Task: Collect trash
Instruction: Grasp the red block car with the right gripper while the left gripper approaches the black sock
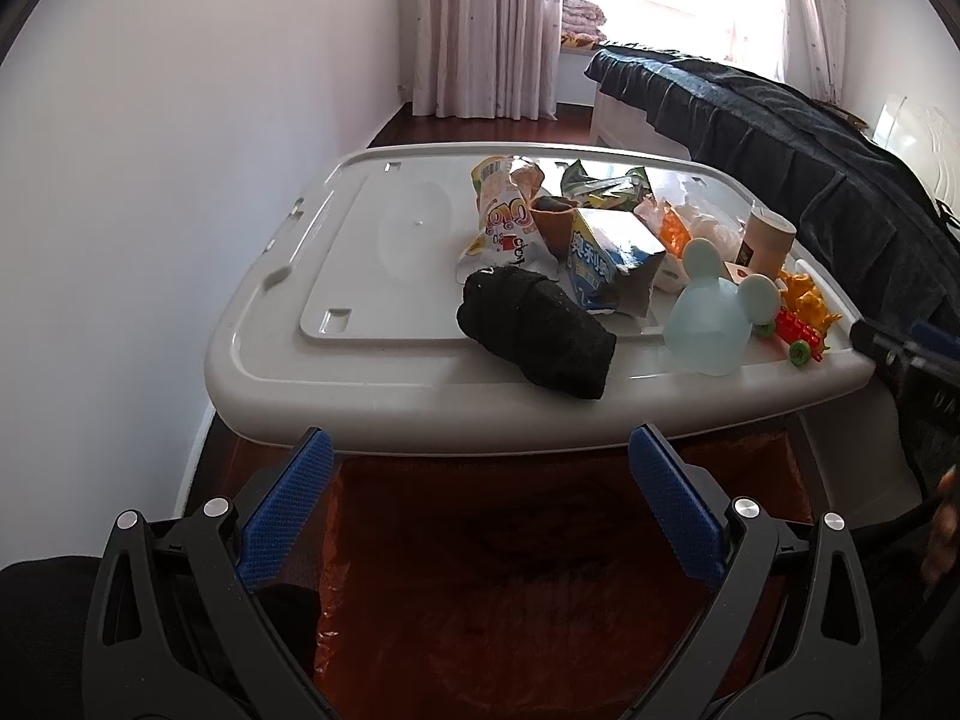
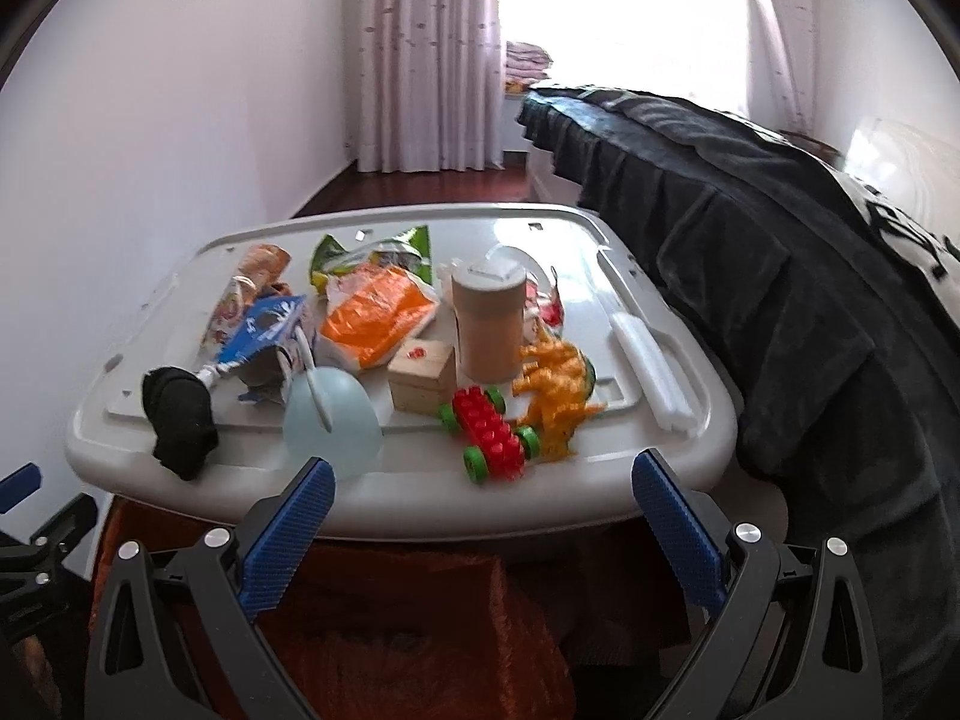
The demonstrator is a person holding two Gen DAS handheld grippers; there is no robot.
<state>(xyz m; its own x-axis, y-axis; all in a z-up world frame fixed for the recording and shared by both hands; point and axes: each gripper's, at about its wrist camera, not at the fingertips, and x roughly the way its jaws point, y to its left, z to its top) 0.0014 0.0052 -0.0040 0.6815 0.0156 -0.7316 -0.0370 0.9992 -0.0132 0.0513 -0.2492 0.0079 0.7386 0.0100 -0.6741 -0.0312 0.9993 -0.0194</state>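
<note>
1. Both the left gripper (image 1: 480, 516) and the right gripper (image 2: 480, 540) are held with jaws wide, empty.
2. The wrappers (image 1: 510, 222) are piled mid-surface (image 1: 360, 384), ahead of both grippers.
3. The blue carton (image 1: 606, 264) is judged nearer the left gripper.

A white lid (image 2: 660, 456) is strewn with colour: a black sock (image 1: 537, 333) at the near left, a pale blue cup (image 1: 711, 324), a blue and white carton (image 1: 612, 264), an orange packet (image 2: 378, 315), a green wrapper (image 2: 384, 252), a tan cup (image 2: 489, 324), a red toy car (image 2: 489, 435) with green wheels, and a yellow toy (image 2: 555, 396). Pale spotted curtains (image 2: 420, 54) are seen far back. Blue ribbed pads (image 2: 288, 540) are seen on black grippers.
</note>
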